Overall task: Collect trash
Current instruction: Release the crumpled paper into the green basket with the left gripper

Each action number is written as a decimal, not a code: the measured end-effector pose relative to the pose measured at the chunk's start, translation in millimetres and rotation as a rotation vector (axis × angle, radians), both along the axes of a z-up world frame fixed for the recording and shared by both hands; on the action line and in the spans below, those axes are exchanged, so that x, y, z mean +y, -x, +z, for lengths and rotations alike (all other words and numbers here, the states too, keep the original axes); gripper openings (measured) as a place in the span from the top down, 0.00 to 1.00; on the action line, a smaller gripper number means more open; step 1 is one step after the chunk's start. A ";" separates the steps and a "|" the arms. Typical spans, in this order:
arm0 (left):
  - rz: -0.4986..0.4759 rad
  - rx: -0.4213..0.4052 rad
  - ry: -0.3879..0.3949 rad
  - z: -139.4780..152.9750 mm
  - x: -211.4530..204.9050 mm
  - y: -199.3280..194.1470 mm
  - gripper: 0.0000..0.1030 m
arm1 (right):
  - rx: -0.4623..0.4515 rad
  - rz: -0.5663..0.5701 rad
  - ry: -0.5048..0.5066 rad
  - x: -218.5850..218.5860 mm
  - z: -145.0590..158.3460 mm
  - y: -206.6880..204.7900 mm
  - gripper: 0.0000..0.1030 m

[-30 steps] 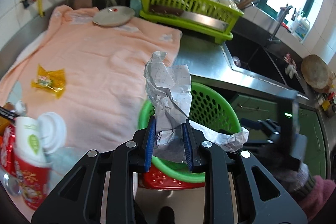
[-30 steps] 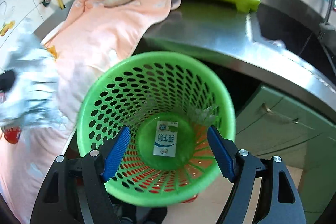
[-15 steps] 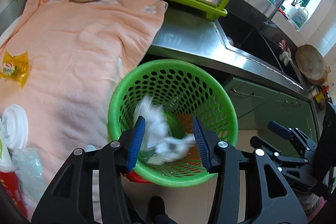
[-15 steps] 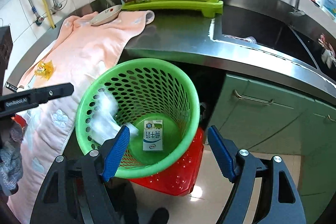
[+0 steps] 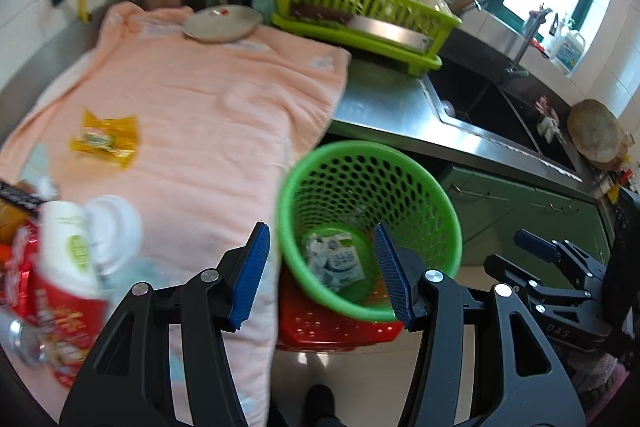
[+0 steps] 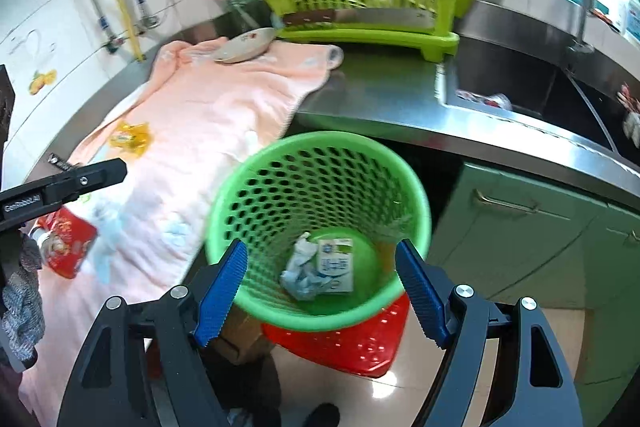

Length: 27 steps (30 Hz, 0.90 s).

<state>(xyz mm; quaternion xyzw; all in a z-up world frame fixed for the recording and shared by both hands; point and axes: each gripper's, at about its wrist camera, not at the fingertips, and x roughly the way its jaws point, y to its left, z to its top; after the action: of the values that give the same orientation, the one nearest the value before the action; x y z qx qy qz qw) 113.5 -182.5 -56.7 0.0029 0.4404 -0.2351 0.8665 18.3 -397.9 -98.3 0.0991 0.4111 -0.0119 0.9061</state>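
Crumpled paper (image 6: 301, 269) now lies beside the blue-lettered carton (image 6: 336, 265) in the green basket (image 6: 256, 163).

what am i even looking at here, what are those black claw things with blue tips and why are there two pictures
Those claws are hand-held grippers: a person holds one in each hand, and each carries a camera looking out between its two blue-padded fingers. One picture is from the left gripper, the other from the right gripper.

Both look down into a round green perforated plastic basket beside a steel kitchen counter. In its bottom lie a crumpled white paper wad and a small white milk carton.

On the peach towel over the counter, trash still waits: a yellow crinkled wrapper and a red and white paper cup.

Both grippers are open and hold nothing; the left one's jaws have just been opening.
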 end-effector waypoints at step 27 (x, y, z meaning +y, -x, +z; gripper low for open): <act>0.809 0.091 0.055 0.0 311.4 56.2 0.47 | -0.008 0.467 -0.006 200.1 7.6 -54.3 0.28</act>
<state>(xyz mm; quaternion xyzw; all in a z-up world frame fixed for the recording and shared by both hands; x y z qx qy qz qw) 57.2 128.9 -56.7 -0.2041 0.4374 0.1130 0.8685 72.6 -197.8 -90.7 0.0041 0.4194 0.1995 0.8856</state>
